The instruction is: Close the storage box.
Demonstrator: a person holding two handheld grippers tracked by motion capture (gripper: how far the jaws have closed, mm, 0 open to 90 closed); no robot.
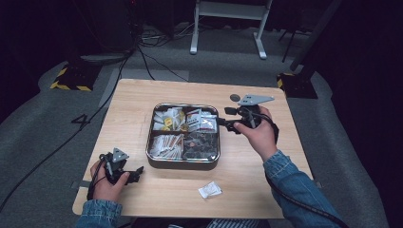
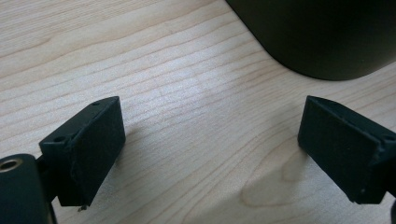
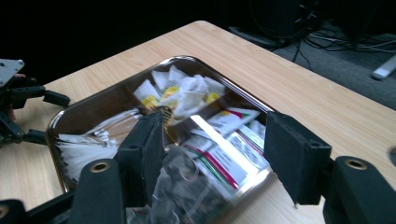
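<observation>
Over the tray (image 1: 151,142) of unreadable packets, right gripper (image 1: 222,119) jaws part-open, empty; left gripper (image 1: 138,172) wide.

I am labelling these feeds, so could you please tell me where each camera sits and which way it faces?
High view: above the person's side, facing forward and down on the light wooden table; forearms, both grippers.
Left gripper view: rides the left gripper, facing the tabletop.
Right gripper view: rides the right gripper, facing the square metal tray of packets.
Shared: tray, table.
</observation>
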